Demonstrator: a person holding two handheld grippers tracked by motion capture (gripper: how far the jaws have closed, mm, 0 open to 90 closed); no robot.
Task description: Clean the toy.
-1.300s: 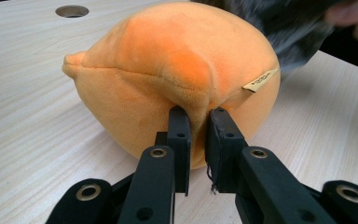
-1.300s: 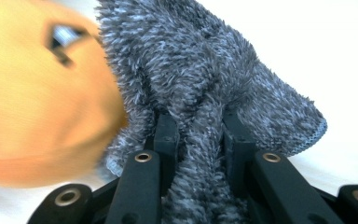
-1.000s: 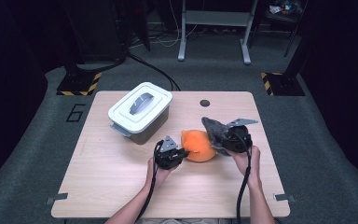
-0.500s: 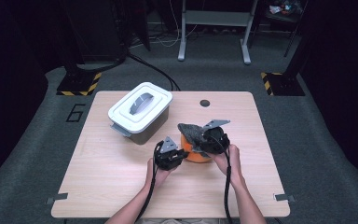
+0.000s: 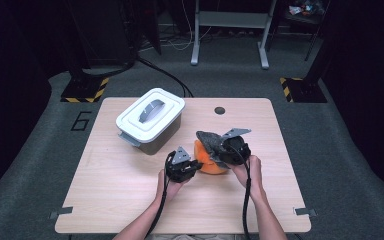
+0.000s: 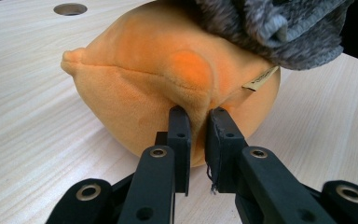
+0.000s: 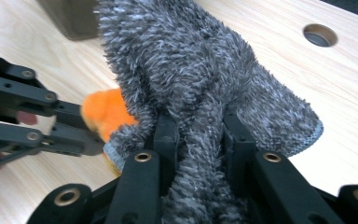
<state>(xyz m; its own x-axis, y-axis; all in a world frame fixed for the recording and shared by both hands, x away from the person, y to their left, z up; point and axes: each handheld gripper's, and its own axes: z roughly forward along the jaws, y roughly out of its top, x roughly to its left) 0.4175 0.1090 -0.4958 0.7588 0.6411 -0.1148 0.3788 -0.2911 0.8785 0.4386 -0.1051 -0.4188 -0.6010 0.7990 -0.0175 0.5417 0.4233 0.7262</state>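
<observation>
An orange plush toy (image 5: 211, 164) rests on the wooden table near the middle front; in the left gripper view its soft body (image 6: 168, 79) bulges above the jaws. My left gripper (image 5: 194, 165) is shut on a pinched fold of the plush (image 6: 198, 119). A fuzzy grey cloth (image 5: 209, 140) drapes over the top of the plush, and my right gripper (image 5: 219, 151) is shut on it; the cloth (image 7: 196, 84) rises thick between its two fingers. The left gripper (image 7: 51, 126) also appears at the left of the right gripper view.
A white lidded bin (image 5: 150, 119) with a grey handle stands at the back left of the table (image 5: 105, 200). A round cable hole (image 5: 220, 110) sits near the far edge. Dark floor, cables and stand legs lie beyond the table.
My right gripper has carried the grey cloth leftward, from beside the plush to over its top. The left gripper and the plush have stayed put.
</observation>
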